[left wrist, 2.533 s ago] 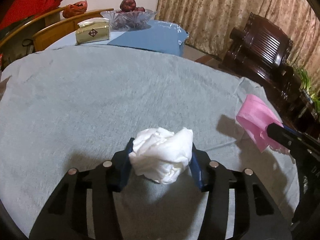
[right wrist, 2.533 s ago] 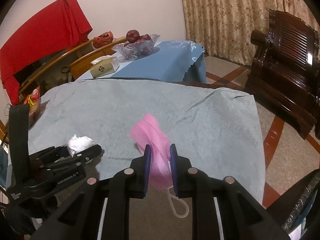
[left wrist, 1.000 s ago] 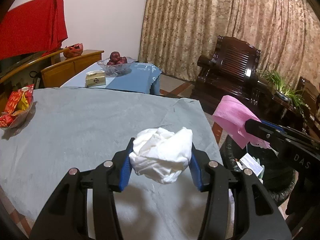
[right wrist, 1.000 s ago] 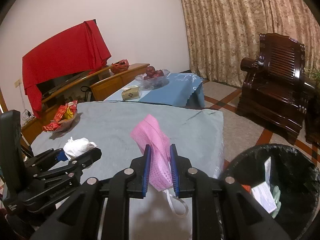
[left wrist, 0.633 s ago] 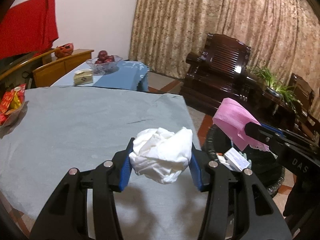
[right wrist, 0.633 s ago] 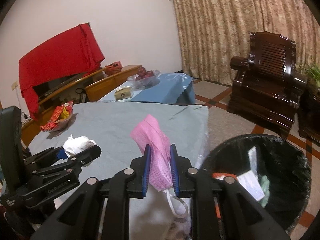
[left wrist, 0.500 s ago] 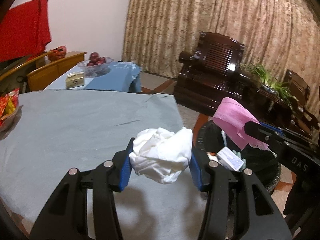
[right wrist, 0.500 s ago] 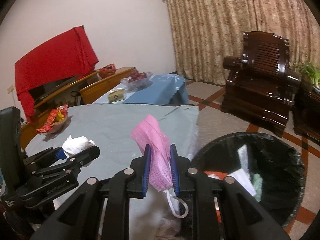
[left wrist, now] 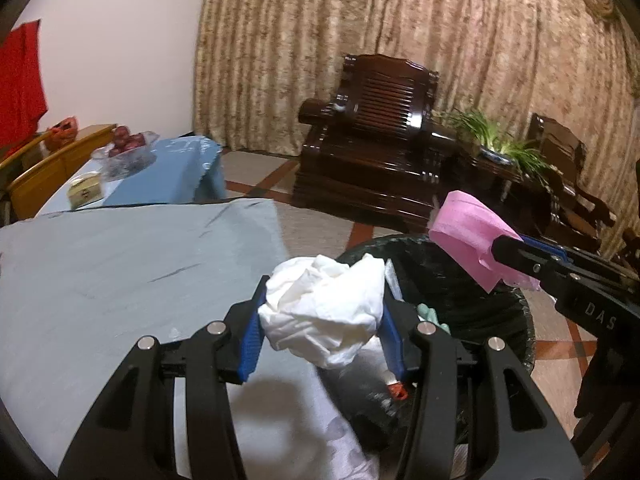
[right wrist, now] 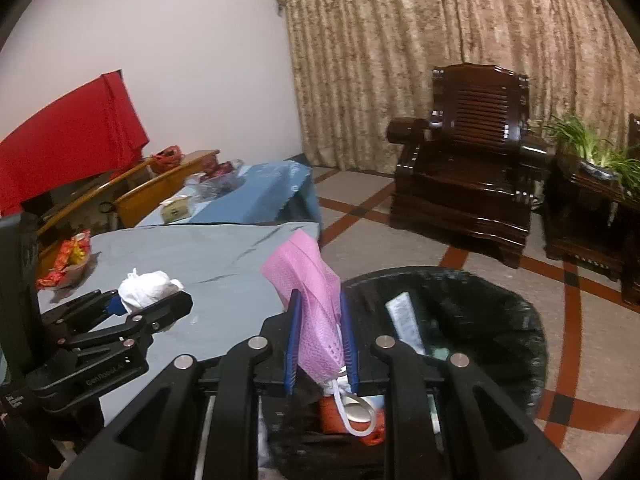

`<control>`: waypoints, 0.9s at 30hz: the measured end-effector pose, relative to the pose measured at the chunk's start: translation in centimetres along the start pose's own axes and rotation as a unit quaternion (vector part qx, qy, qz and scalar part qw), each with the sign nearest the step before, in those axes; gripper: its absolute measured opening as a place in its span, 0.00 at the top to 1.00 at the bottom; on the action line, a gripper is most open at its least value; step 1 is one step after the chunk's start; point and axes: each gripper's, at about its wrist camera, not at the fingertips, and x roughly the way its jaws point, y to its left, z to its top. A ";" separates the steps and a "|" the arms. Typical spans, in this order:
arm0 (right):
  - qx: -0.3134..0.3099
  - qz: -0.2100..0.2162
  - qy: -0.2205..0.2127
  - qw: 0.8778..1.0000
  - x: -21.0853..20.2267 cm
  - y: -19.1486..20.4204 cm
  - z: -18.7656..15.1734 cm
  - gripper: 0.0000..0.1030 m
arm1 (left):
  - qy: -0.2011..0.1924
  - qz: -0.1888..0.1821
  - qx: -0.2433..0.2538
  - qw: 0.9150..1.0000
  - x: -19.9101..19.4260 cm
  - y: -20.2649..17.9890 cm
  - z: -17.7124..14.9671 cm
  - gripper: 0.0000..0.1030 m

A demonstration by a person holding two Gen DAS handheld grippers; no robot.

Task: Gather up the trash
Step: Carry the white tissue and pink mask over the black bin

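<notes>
My left gripper [left wrist: 322, 300] is shut on a crumpled white tissue [left wrist: 324, 312], held over the table's right edge beside the bin. In the right wrist view that tissue [right wrist: 146, 286] shows in the left gripper [right wrist: 150, 296] at the left. My right gripper [right wrist: 320, 312] is shut on a pink face mask [right wrist: 314, 292], its white ear loop hanging over the bin. The mask [left wrist: 468, 236] also shows at the right of the left wrist view. A black-lined trash bin [right wrist: 516, 320] stands on the floor below, with paper scraps and an orange wrapper inside.
The round table wears a pale blue-grey cloth [left wrist: 120, 264]. A snack bowl [right wrist: 66, 260] sits at its far left. Behind stands a blue-covered side table [right wrist: 256, 196] with a fruit bowl and tissue box. A dark wooden armchair [right wrist: 468, 176] and a potted plant [right wrist: 592, 152] stand beyond the bin.
Both grippers have swung to the right, from over the table to the trash bin, each still gripping its load. The bin now fills the lower right of both views.
</notes>
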 end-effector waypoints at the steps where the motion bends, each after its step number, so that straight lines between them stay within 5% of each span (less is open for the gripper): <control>1: 0.001 -0.003 0.000 1.000 0.1 -0.4 0.1 0.82 | 0.001 -0.004 0.004 1.000 0.5 -0.4 0.2 0.54; 27: 0.036 -0.064 0.028 0.997 3.5 -8.7 -0.6 0.82 | 0.035 -0.056 0.037 0.997 11.1 -7.2 1.1 0.54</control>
